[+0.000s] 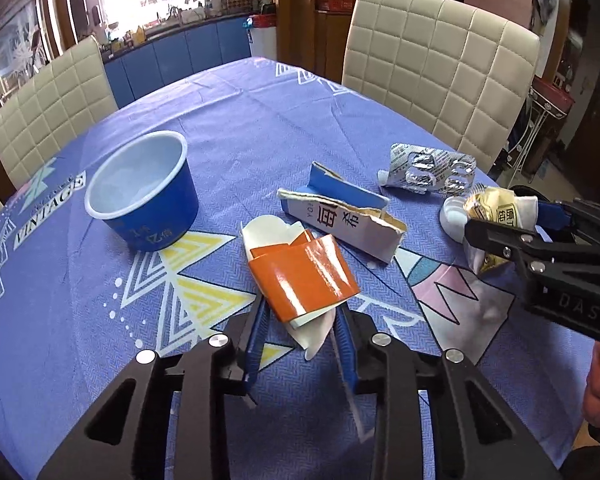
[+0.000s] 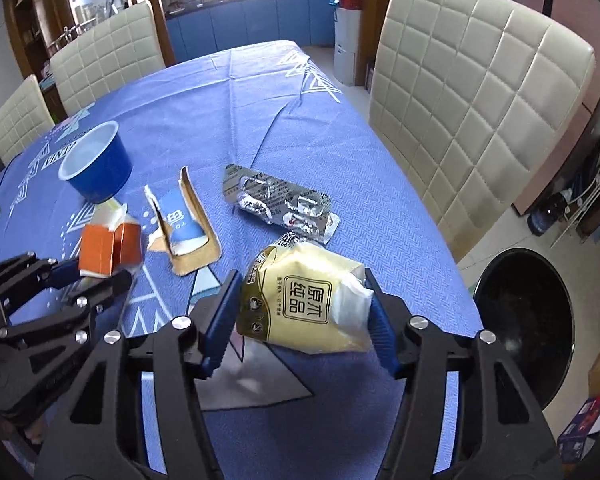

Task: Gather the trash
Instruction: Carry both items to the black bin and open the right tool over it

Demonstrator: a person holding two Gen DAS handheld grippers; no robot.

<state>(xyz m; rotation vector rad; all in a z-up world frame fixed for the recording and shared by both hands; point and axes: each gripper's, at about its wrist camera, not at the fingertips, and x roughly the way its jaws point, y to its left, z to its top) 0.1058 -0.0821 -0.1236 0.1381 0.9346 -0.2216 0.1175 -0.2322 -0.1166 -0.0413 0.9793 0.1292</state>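
Observation:
My left gripper [image 1: 300,320] is shut on an orange and white torn carton [image 1: 300,272], also in the right wrist view [image 2: 108,252]. My right gripper [image 2: 300,312] is shut on a yellow tissue packet [image 2: 304,300], seen from the left wrist view [image 1: 492,216] at the right. On the blue tablecloth [image 1: 236,128] lie a torn blue and white box [image 1: 340,216], a silver blister pack [image 1: 432,172] and an upright blue paper cup [image 1: 144,192]. The same box [image 2: 184,228], blister pack [image 2: 280,204] and cup [image 2: 96,168] show in the right wrist view.
Cream padded chairs [image 2: 472,92] stand along the table's right and far left sides [image 1: 48,104]. A black round bin [image 2: 528,320] stands on the floor right of the table. A boxed item [image 2: 588,424] lies on the floor nearby.

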